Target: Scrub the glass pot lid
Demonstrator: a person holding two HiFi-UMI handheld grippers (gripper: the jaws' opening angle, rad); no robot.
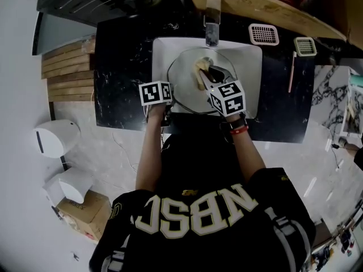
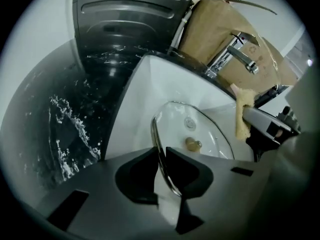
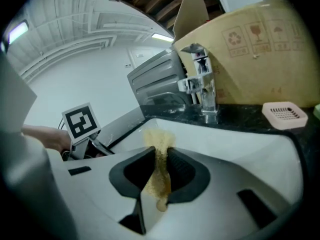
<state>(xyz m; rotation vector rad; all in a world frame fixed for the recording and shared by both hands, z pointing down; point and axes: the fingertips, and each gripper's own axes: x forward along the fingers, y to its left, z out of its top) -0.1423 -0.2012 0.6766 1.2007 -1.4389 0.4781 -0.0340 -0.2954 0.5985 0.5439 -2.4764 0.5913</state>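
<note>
The glass pot lid [image 1: 184, 72] sits in the white sink [image 1: 161, 50], its knob [image 2: 191, 143] showing through the glass [image 2: 200, 129]. My left gripper [image 1: 169, 100] is at the lid's left edge, and in the left gripper view the metal rim runs between its pads [image 2: 162, 156], which are shut on it. My right gripper [image 1: 207, 73] hangs over the middle of the lid, shut on a yellow sponge [image 1: 199, 69]. That sponge [image 3: 159, 149] sticks out past the pads of the right gripper [image 3: 161, 156] and is also seen in the left gripper view [image 2: 243, 116].
A chrome faucet [image 1: 212, 27] stands at the back of the sink. Black marble counter [image 1: 122, 67] surrounds the basin. Two small grilled covers [image 1: 264, 34] [image 1: 304, 46] and a pink stick [image 1: 292, 72] lie to the right. A cardboard box [image 3: 260, 49] stands behind the faucet.
</note>
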